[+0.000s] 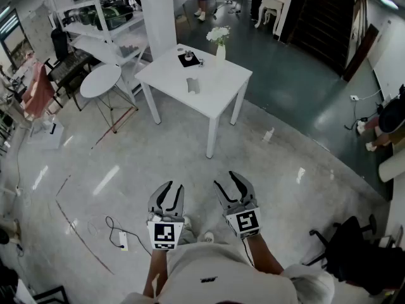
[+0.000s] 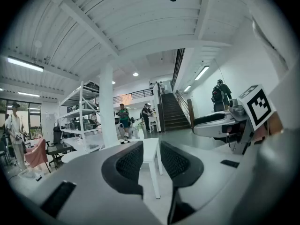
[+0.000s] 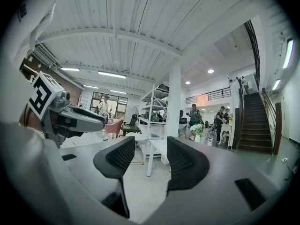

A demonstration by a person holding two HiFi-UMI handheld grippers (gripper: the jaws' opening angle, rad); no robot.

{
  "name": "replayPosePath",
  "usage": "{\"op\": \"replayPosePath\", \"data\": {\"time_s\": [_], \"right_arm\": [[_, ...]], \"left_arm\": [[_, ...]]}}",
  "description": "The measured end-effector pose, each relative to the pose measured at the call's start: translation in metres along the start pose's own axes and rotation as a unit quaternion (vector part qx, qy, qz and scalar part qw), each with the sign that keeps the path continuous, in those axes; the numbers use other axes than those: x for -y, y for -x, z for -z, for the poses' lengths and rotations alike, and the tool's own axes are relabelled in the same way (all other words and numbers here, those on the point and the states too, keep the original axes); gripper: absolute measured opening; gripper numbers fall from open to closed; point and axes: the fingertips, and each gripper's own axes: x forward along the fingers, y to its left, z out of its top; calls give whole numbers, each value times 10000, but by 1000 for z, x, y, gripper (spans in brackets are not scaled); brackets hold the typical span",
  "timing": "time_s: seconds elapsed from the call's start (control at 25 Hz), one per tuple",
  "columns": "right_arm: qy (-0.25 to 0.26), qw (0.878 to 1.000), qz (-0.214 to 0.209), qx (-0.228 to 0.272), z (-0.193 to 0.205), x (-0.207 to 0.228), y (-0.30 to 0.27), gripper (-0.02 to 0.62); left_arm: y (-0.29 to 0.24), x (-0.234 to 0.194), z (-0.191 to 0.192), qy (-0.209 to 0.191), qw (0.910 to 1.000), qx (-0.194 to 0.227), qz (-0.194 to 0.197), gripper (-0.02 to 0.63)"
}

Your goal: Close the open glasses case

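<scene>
A white square table stands a few steps ahead of me across the floor. On it lies a small grey object that looks like the glasses case; it is too small to tell whether its lid is up. A vase of white flowers and a dark item on a black mat also stand there. My left gripper and right gripper are held side by side in front of my body, far from the table. Both are open with nothing between the jaws. The table shows between the pads in the left gripper view.
A round white table and metal shelving stand to the left of the square table. A cable with a power strip lies on the floor near my feet. A black office chair is at my right. People stand at the back.
</scene>
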Motion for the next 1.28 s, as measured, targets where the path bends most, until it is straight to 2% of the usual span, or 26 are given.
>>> {"op": "replayPosePath", "data": {"time_s": [0.24, 0.48, 0.96, 1.28], "right_arm": [[-29, 9999, -161, 46, 14, -4, 4, 218], [-80, 9999, -123, -19, 18, 0, -16, 218], [-49, 9996, -119, -266, 26, 14, -97, 218], [-147, 9992, 48, -355, 24, 22, -146, 216]], "left_arm": [[3, 7, 1, -38, 10000, 18, -23, 129], [-16, -3, 4, -69, 10000, 59, 9, 129], [-75, -66, 16, -26, 10000, -2, 36, 135], [-117, -101, 19, -13, 9998, -72, 194, 135]]}}
